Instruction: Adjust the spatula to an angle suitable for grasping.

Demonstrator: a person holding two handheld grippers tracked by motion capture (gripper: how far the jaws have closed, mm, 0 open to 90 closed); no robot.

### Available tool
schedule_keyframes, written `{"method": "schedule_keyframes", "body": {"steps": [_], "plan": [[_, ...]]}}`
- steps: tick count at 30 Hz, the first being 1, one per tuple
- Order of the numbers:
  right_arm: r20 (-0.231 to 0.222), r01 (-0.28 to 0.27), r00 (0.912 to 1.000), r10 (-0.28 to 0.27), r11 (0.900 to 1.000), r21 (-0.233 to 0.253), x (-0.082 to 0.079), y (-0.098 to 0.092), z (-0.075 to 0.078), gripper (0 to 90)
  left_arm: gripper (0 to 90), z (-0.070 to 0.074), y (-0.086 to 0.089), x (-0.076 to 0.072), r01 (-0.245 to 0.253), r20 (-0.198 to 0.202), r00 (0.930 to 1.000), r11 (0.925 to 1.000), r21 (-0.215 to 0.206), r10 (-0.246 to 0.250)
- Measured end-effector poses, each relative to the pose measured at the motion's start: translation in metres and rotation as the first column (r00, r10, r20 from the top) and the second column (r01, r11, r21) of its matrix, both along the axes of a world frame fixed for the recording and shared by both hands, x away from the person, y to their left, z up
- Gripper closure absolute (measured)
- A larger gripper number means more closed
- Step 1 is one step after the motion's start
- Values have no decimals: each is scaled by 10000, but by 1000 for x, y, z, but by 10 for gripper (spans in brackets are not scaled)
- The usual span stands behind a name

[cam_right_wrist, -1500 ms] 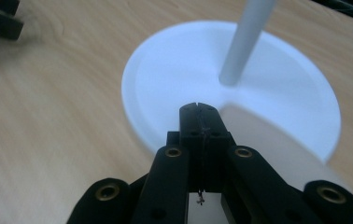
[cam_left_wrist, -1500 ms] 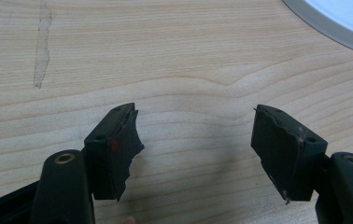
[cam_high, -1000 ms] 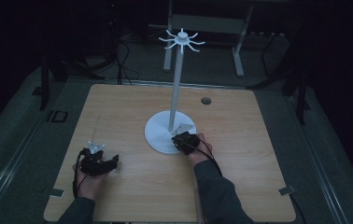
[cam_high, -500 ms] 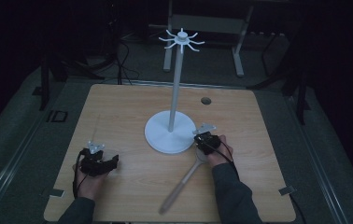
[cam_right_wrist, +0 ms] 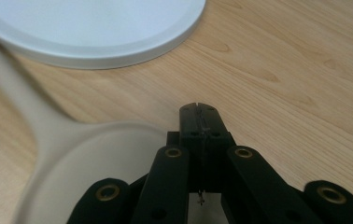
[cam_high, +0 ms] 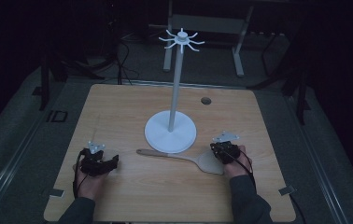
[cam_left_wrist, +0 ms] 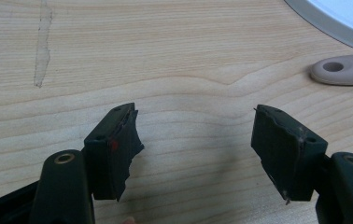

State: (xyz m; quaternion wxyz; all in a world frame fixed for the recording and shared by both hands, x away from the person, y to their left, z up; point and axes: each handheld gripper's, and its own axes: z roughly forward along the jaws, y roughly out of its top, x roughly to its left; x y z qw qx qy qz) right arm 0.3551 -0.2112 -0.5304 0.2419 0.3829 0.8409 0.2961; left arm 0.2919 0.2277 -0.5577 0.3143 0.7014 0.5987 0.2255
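Note:
A pale wooden spatula (cam_high: 177, 155) lies flat on the table in front of the white stand's round base (cam_high: 170, 132), handle to the left and blade to the right. My right gripper (cam_high: 223, 151) rests at the blade's right edge. In the right gripper view its jaws (cam_right_wrist: 199, 109) are shut tight with nothing seen between them, and the blade (cam_right_wrist: 95, 158) lies beside and below them. My left gripper (cam_high: 104, 162) sits at the front left, open and empty (cam_left_wrist: 195, 126). The spatula's handle end with its hole (cam_left_wrist: 347, 70) is off to its right.
The stand's tall pole carries a ring of hooks (cam_high: 181, 39) at the top. A small round hole (cam_high: 206, 100) sits in the table near the far edge. The base rim shows in both gripper views (cam_left_wrist: 342, 18) (cam_right_wrist: 86, 28). A scuff mark (cam_left_wrist: 41, 42) runs along the wood.
My right hand has moved from the stand's base out to the right. The spatula, blurred and slanted half a second ago, now lies still in front of the base. The left gripper stayed put.

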Motion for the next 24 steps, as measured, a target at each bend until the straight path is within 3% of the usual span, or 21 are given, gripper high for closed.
{"method": "schedule_keyframes", "body": {"steps": [3, 7, 9, 13, 18, 24], "plan": [[32, -403, 9992, 402, 9988, 281, -11, 0, 3, 886, 319, 0, 1, 0, -39, 11, 10000, 10000, -31, 39], [4, -749, 9972, 749, 9971, 133, -29, -1, 1, 894, 319, 0, 1, 0, -44, -14, 10000, 10000, -13, 44], [-116, -754, 9971, 752, 9970, -183, -35, -4, -3, 897, 319, 0, 0, 0, 29, -16, 10000, 10000, 41, -29], [-223, -673, 9974, 685, 9964, 522, -40, -16, -7, 898, 319, -1, 0, 0, -64, -31, 10000, 10000, -13, 64], [-452, -669, 9966, 691, 9965, 492, -46, -21, -12, 897, 318, -1, -1, 0, -36, -81, 10000, 10000, 23, 37], [-424, -764, 9960, 785, 9958, 494, -52, -19, -10, 897, 318, -1, 0, 0, -42, -96, 9999, 10000, 4, 42]]}}
